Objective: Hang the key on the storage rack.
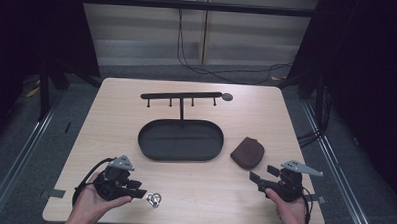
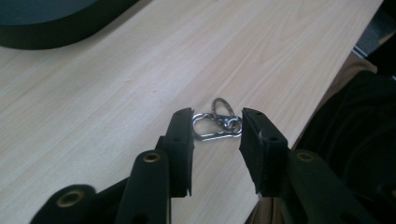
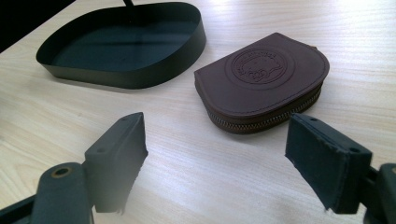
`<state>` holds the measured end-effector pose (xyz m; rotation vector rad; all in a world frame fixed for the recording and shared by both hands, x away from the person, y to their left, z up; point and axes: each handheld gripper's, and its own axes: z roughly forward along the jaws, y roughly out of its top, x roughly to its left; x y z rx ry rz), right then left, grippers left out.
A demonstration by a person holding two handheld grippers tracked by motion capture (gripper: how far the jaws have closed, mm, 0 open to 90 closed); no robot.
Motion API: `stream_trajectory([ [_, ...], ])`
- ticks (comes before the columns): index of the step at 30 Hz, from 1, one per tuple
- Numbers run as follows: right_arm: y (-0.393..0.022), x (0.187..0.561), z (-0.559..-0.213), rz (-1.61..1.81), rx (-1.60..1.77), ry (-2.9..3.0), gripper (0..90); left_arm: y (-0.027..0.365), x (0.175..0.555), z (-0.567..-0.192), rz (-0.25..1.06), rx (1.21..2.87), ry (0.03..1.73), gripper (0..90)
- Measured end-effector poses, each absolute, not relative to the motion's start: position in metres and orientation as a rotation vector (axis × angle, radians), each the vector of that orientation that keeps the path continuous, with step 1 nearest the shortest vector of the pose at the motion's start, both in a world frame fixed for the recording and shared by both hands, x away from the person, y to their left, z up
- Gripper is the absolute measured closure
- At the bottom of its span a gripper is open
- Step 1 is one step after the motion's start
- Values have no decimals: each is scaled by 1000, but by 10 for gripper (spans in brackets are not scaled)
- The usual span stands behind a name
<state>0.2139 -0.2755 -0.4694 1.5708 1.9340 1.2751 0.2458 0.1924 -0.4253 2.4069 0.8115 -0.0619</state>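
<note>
Near the table's front edge, left gripper [image 1: 139, 193] closing in on the key ring [image 1: 154, 199].

Its jaws stand narrow on either side of the metal clip and rings [image 2: 217, 122], which lie flat on the wood; whether the pads already touch is hard to tell. Keep the tips low and squeeze across the clip's long sides so it cannot skid away. Right gripper [image 1: 262, 175] waits with jaws wide, empty, facing the brown coin pouch [image 3: 264, 79] beside the black tray [image 1: 179, 155].

Your silver key clip [image 2: 216, 122] shines on the pale wood-grain table [image 1: 111, 114]. Beyond it you have a matte black oval tray [image 1: 147, 148] and black hook rack [image 1: 181, 96]; right, a dark brown pouch [image 3: 261, 81] (round embossed emblem, brassy zip).
</note>
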Motion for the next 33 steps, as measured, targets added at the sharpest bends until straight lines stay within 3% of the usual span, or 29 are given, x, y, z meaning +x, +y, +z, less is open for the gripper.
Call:
stream_trajectory([
  [8,-271,214,-470,1261,1545,1972,211,174,246,-421,-76,2490,740,655],
  [14,-271,215,-471,1267,1549,1972,211,164,250,-426,-42,2569,772,728],
  [33,-270,215,-470,1275,1542,1976,217,131,264,-448,-153,2740,728,663],
])
